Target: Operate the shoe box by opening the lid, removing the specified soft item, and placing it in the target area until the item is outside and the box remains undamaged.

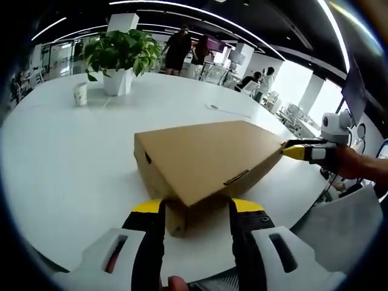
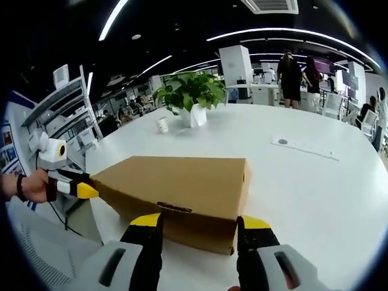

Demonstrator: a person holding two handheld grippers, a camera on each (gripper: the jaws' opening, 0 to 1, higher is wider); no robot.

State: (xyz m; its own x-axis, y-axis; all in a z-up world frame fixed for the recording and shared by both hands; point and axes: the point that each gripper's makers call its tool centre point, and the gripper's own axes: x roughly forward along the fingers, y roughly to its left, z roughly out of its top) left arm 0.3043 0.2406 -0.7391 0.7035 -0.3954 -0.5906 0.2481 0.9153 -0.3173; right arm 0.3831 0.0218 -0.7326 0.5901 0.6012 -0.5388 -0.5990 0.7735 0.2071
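A shut brown cardboard shoe box (image 1: pixel 209 154) lies on the white table (image 1: pixel 66 163). My left gripper (image 1: pixel 197 207) is open, and its yellow-tipped jaws stand wide on either side of the box's near corner. My right gripper (image 1: pixel 298 149) comes in from the right, held by a hand, with its tip at the box's far corner. In the right gripper view the box (image 2: pixel 182 185) lies lengthwise. My right gripper (image 2: pixel 200 222) is open with its jaws flanking the near end, and the left gripper (image 2: pixel 82 185) touches the far left corner. I cannot tell whether any jaw presses the cardboard.
A potted plant (image 1: pixel 118 57) and a paper cup (image 1: pixel 80 94) stand at the table's far side. A flat white strip (image 2: pixel 306 147) lies beyond the box. The table edge (image 1: pixel 291 209) runs close by on the right. Shelves (image 2: pixel 63 115) and people stand behind.
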